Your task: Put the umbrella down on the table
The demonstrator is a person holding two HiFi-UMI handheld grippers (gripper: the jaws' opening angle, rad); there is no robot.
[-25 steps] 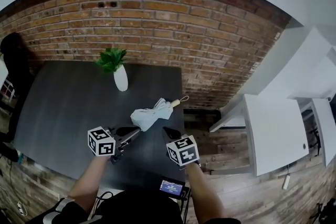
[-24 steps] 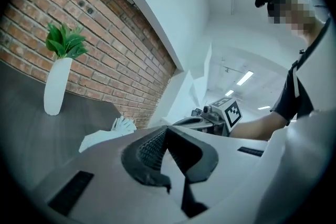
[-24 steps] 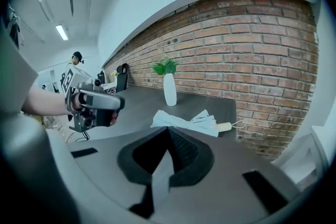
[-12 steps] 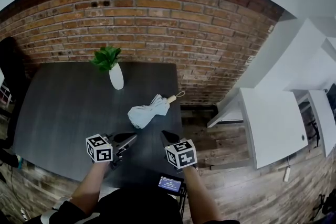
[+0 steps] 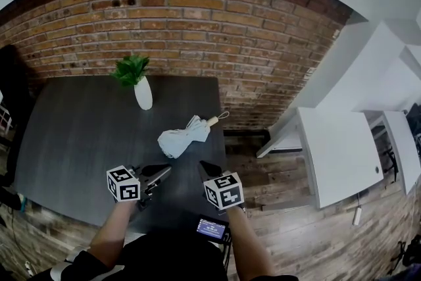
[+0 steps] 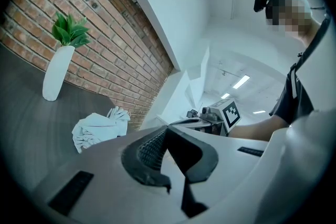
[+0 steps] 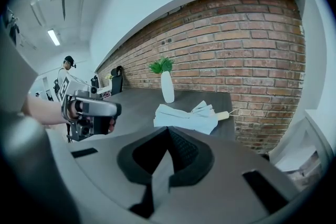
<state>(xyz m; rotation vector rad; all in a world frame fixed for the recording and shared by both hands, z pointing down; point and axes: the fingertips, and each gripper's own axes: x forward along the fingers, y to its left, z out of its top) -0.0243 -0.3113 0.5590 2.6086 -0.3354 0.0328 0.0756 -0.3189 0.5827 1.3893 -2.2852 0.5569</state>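
Observation:
A folded pale-blue umbrella (image 5: 181,138) with a wooden handle lies on the dark table (image 5: 79,135) near its right edge. It also shows in the left gripper view as the umbrella (image 6: 97,128) and in the right gripper view as the umbrella (image 7: 186,116). My left gripper (image 5: 162,172) hovers near the table's front edge, short of the umbrella, its jaws shut and empty. My right gripper (image 5: 205,169) sits beside it to the right, also shut with nothing between its jaws. Neither gripper touches the umbrella.
A white vase with a green plant (image 5: 141,90) stands at the back of the table by the brick wall (image 5: 197,29). A small device with a lit screen (image 5: 212,228) sits at the front edge. White furniture (image 5: 342,161) stands on the wooden floor at right.
Both grippers have drawn back a little from the umbrella toward the table's front edge. The umbrella stays lying where it was.

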